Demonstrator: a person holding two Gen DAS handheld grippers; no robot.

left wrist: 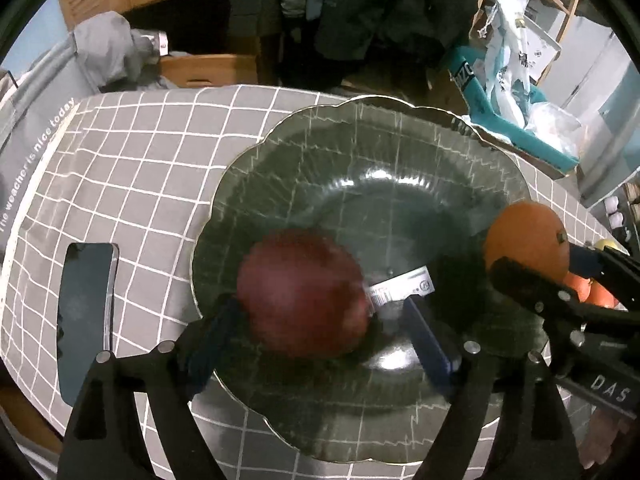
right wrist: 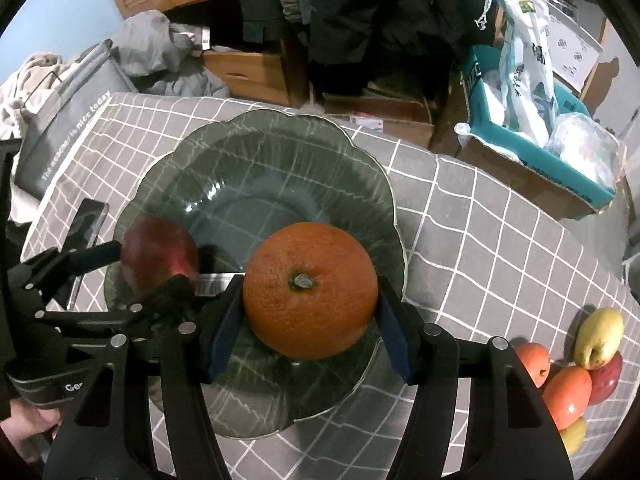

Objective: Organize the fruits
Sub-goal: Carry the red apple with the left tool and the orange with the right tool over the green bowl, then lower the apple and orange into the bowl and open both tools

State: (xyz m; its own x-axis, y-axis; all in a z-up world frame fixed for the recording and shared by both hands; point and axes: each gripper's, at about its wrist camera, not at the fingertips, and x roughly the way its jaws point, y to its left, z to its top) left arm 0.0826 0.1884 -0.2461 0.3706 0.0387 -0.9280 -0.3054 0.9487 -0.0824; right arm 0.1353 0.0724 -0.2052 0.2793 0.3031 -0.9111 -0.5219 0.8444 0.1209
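A dark red apple (left wrist: 304,292) sits low in the green scalloped glass plate (left wrist: 360,200), between the fingers of my left gripper (left wrist: 320,320). The left pad is at the apple's side, while the right pad (left wrist: 428,340) stands clear of it, so this gripper is open. My right gripper (right wrist: 310,300) is shut on a big orange (right wrist: 310,292), held just over the plate (right wrist: 256,152) with its stem end up. In the right wrist view the apple (right wrist: 158,252) lies to the orange's left. In the left wrist view the orange (left wrist: 524,236) shows at the plate's right rim.
A white label (left wrist: 404,284) lies in the plate beside the apple. A dark phone (left wrist: 86,312) rests left of the plate on the grey checked cloth. Several more fruits (right wrist: 568,392) are piled at the table's right edge. A teal box (right wrist: 540,160) and clutter stand behind.
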